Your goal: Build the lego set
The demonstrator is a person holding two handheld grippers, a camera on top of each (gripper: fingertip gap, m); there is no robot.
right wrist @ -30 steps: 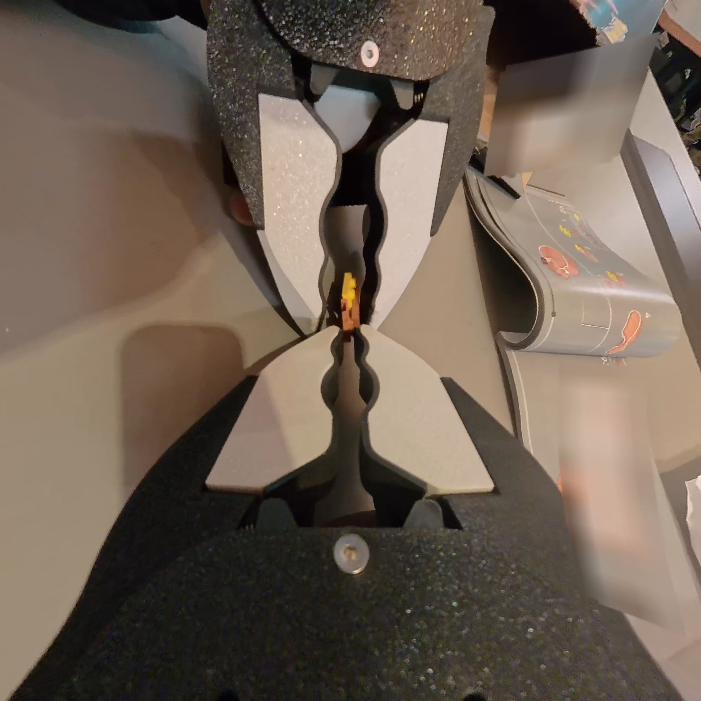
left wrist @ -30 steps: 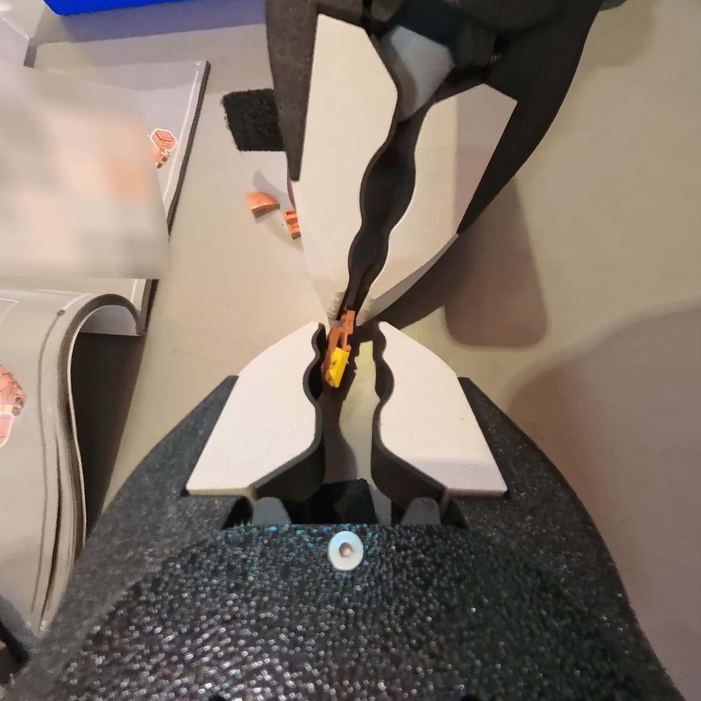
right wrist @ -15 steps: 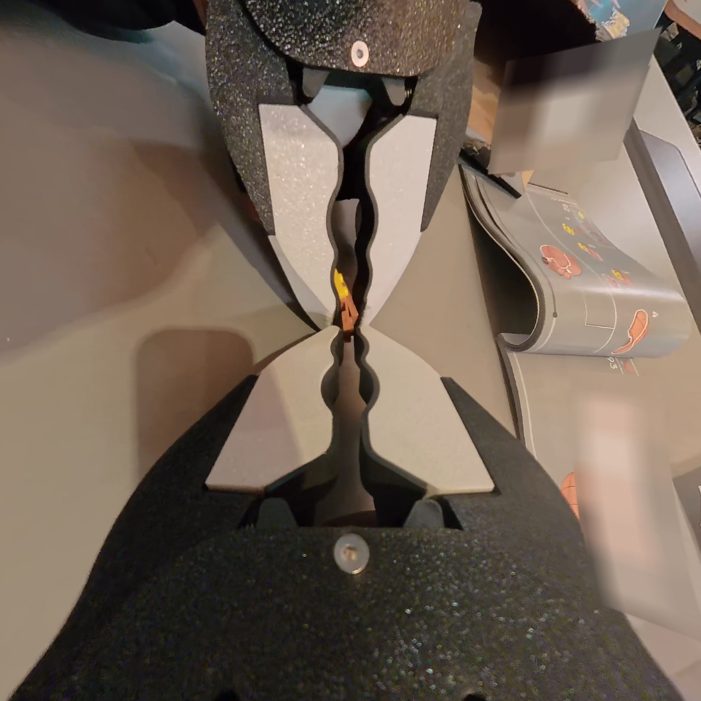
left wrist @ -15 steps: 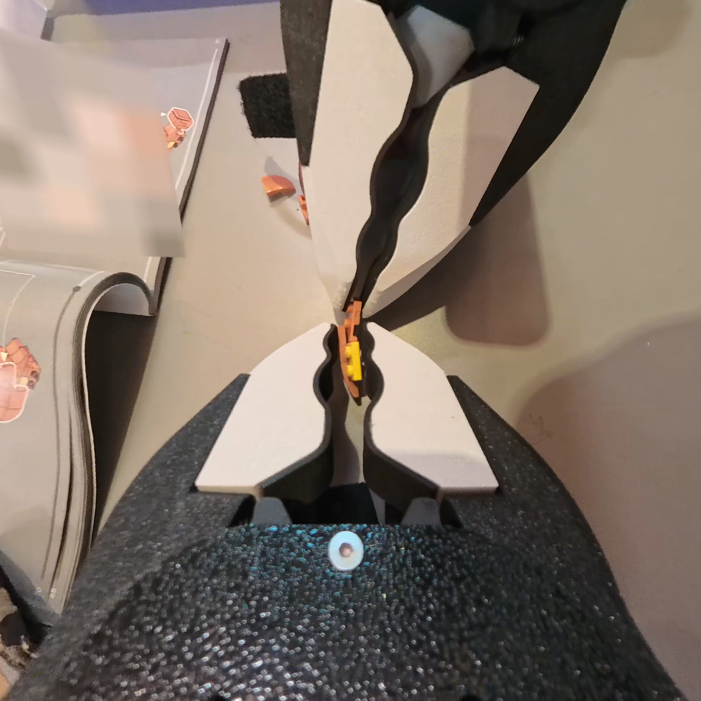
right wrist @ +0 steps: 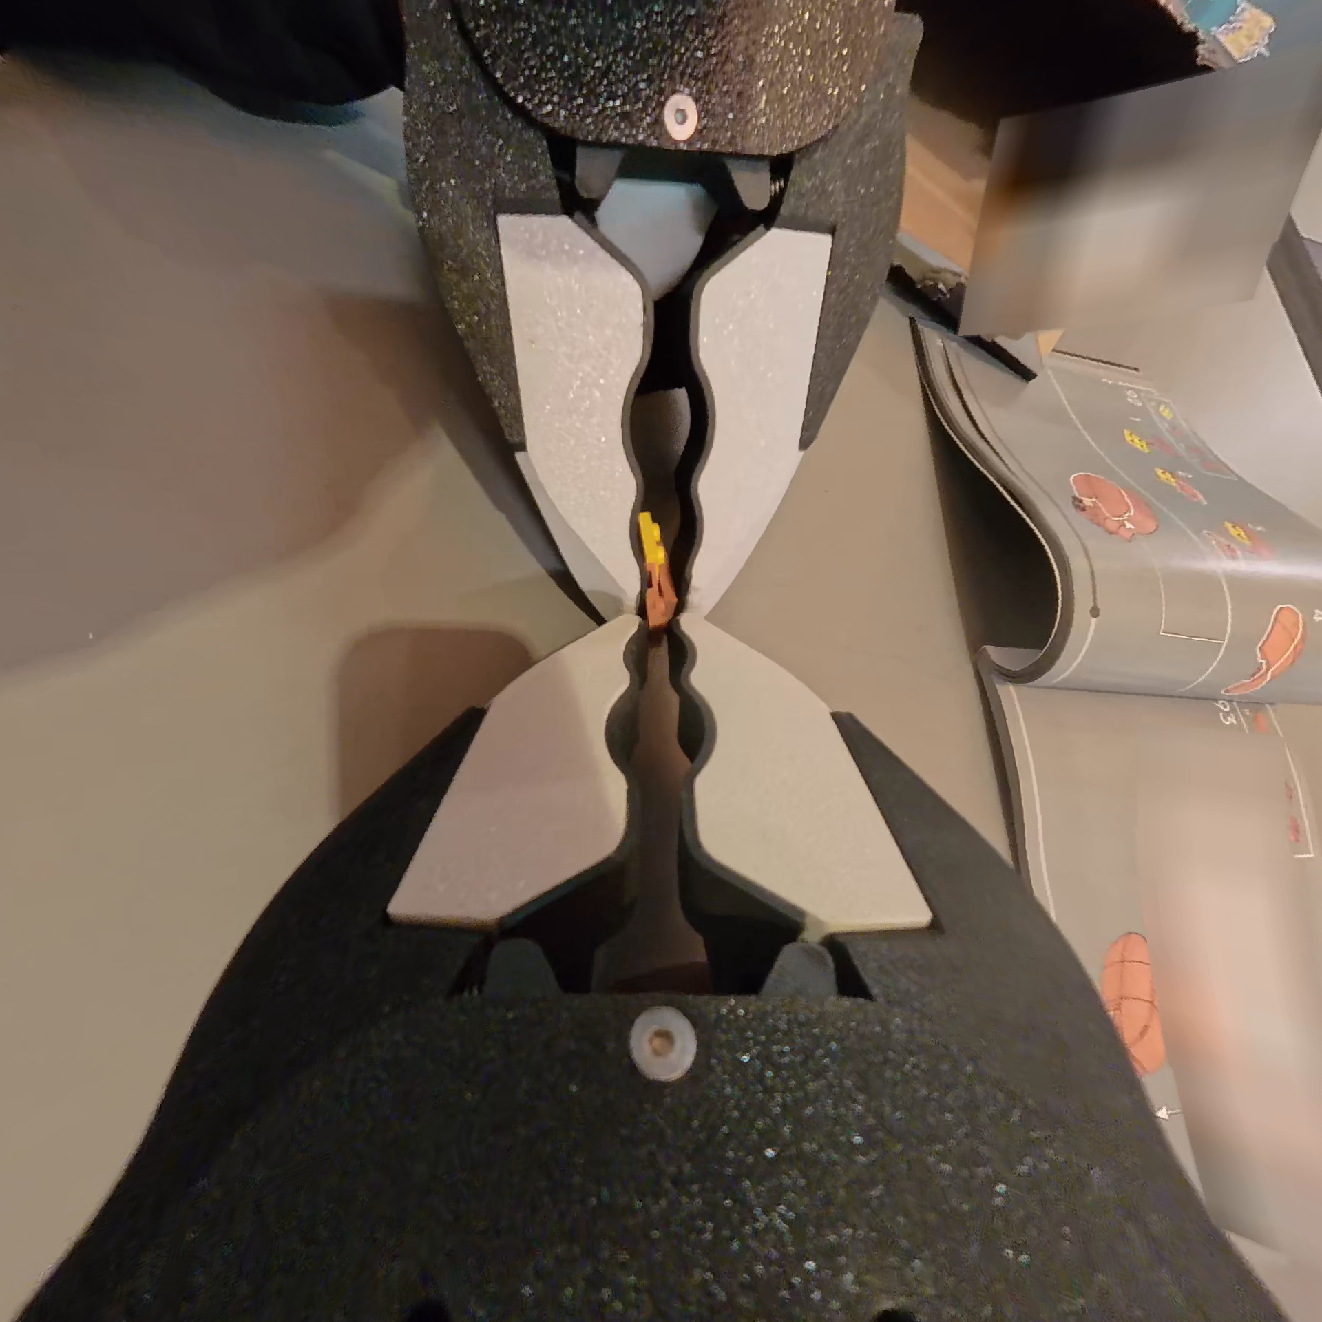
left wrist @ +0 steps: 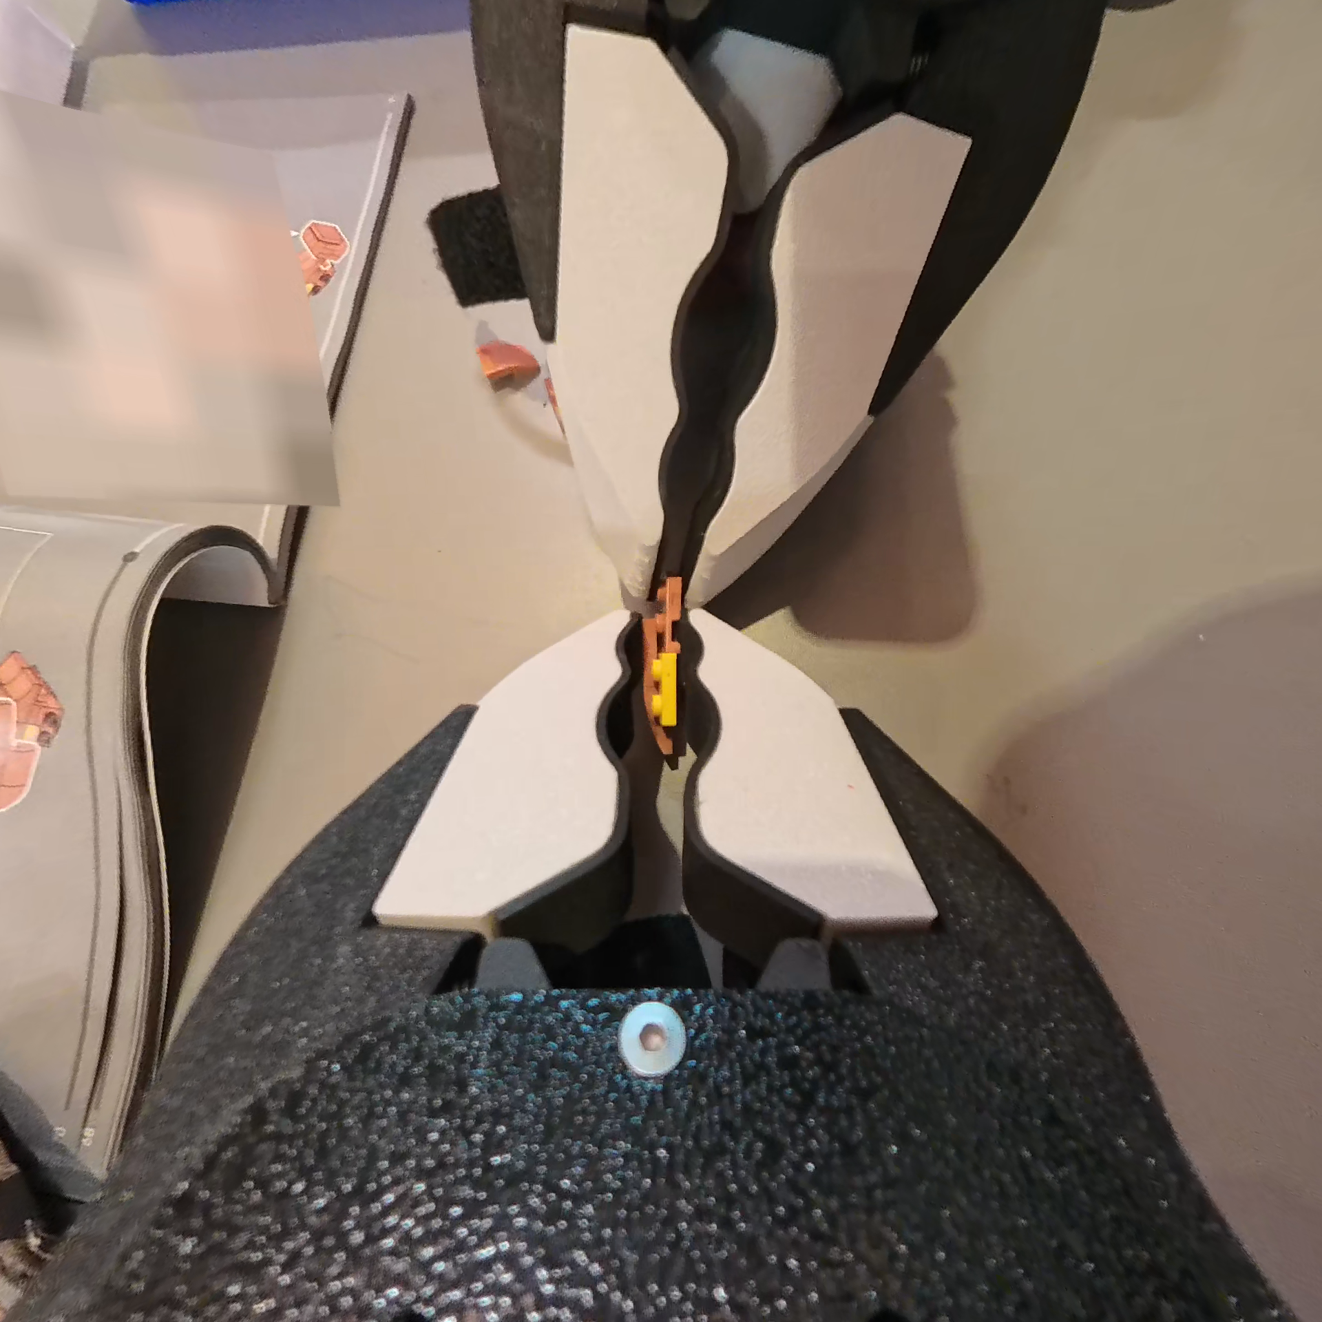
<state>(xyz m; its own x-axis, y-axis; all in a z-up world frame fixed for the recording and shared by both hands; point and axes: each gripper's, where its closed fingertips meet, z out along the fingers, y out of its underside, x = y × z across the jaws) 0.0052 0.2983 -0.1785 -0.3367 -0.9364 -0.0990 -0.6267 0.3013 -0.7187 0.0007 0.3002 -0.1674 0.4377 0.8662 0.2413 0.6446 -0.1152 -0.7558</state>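
1. Two grippers meet tip to tip over the desk (left wrist: 1116, 443), sharing one small brick build between them.
2. That build is a thin curved orange-brown plate (left wrist: 652, 644) with a short yellow plate (left wrist: 667, 685) stuck on one face. It is held edge-on, off the desk.
3. My left gripper (left wrist: 662, 622) is nearly closed around the yellow-plate end. The fingertips look pressed on the orange-brown plate, and one pad lies against the yellow plate.
4. My right gripper (right wrist: 654, 633) is clamped shut on the other end of the orange-brown plate, which only just pokes into its tips.
5. From the right wrist view, the yellow plate (right wrist: 649, 540) sits deeper inside the left gripper's fingers, and the brown end (right wrist: 657, 597) bridges the two pairs of tips.
6. Loose on the desk beyond the right gripper is a small curved orange piece (left wrist: 504, 358). A second orange bit beside it is mostly hidden behind the finger.
7. An open instruction booklet (left wrist: 93, 823) lies at the left, with a curled page and drawings of orange parts. The right wrist view shows it too (right wrist: 1144, 572).
8. A black fuzzy patch (left wrist: 476, 250) sits on the desk near the booklet's edge.
9. Both ends are gripped, and nothing else is touched.
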